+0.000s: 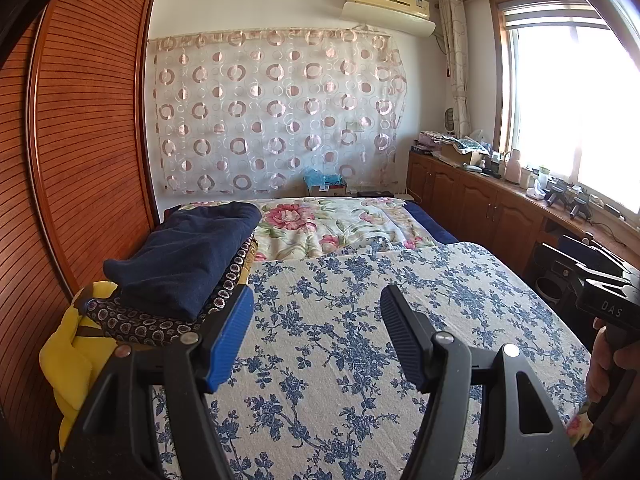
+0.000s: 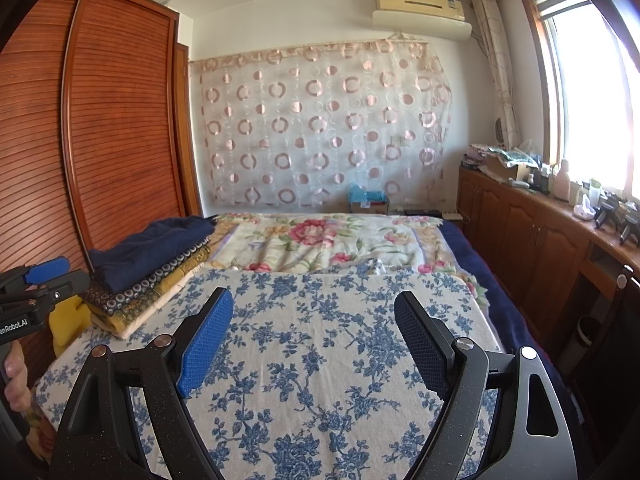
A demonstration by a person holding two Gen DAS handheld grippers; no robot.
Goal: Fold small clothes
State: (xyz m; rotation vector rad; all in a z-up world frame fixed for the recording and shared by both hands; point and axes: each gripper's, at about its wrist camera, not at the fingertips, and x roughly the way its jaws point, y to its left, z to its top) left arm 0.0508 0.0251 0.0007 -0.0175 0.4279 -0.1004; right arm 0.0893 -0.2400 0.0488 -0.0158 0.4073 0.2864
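Note:
A stack of folded clothes lies at the bed's left edge: a navy garment (image 1: 188, 256) on top, a dark patterned one (image 1: 160, 324) beneath, and a yellow piece (image 1: 70, 356) beside them. The stack also shows in the right wrist view (image 2: 148, 256). My left gripper (image 1: 316, 332) is open and empty, held above the blue-flowered cloth (image 1: 360, 320), just right of the stack. My right gripper (image 2: 314, 340) is open and empty above the same cloth (image 2: 320, 360). The left gripper's body shows at the left edge of the right wrist view (image 2: 36, 288).
A rose-patterned blanket (image 1: 332, 220) covers the far half of the bed. A wooden wardrobe (image 1: 88, 128) stands along the left. Wooden cabinets (image 1: 480, 200) with clutter run under the window at right. A circle-patterned curtain (image 1: 276, 108) hangs on the far wall.

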